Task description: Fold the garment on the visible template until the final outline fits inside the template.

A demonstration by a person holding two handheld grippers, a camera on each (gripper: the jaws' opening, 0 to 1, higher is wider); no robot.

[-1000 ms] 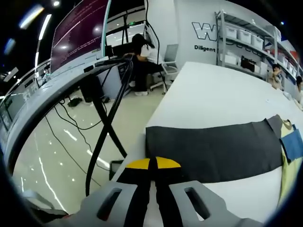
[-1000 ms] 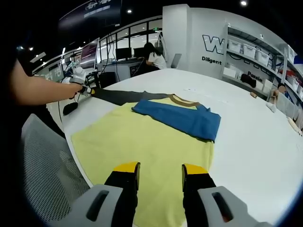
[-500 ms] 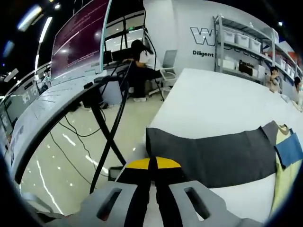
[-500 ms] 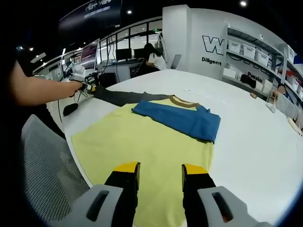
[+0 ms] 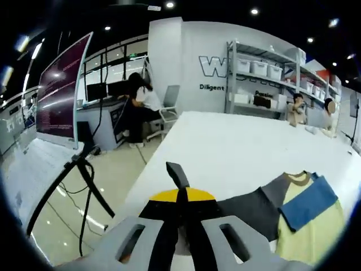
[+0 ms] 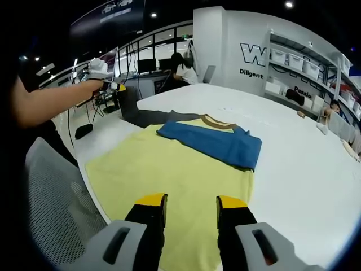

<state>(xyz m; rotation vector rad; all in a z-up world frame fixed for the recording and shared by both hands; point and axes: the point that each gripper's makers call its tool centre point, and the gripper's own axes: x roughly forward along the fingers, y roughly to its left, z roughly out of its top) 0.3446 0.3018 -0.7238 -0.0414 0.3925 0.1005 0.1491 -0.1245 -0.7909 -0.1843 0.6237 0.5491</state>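
left gripper (image 5: 181,195) pinching grey sleeve (image 6: 148,117), lifted, pointing leftward

wall (image 5: 186,79) white w/ lettering | shelving (image 5: 256,73) w/ bins | glossy floor (image 5: 113,186) | ceiling spots on

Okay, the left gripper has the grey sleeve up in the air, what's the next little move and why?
Probably carry the left gripper inward over the yellow shirt body and lay the grey sleeve across it. Its jaws are shut on the sleeve end, lifted off the white table, while the blue sleeve already lies folded over the body.
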